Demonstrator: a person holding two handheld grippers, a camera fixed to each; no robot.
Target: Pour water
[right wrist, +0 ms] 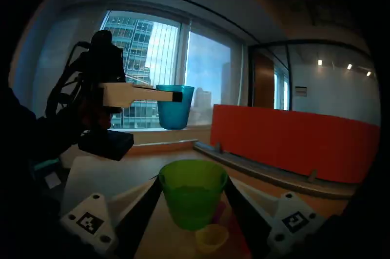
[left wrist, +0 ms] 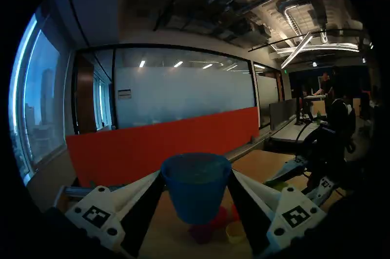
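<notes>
Blue cup (left wrist: 196, 188) and green cup (right wrist: 193, 191), both translucent plastic, in the matt white plastic left gripper (left wrist: 195, 176) and right gripper (right wrist: 193, 181) above a smooth wood table (left wrist: 253, 161); behind the table, a matt orange partition (left wrist: 146, 147) under frosted glass (left wrist: 185, 88).

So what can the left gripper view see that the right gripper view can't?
Left gripper view: the blue cup close up between the fingers of the left gripper, long ceiling lights, and a person at faraway desks. Right gripper view: the green cup close up in the right gripper, and the left gripper from the side, holding the blue cup up by the window. Both: the blue cup, the orange divider, the wooden table and a little yellow cup.
</notes>
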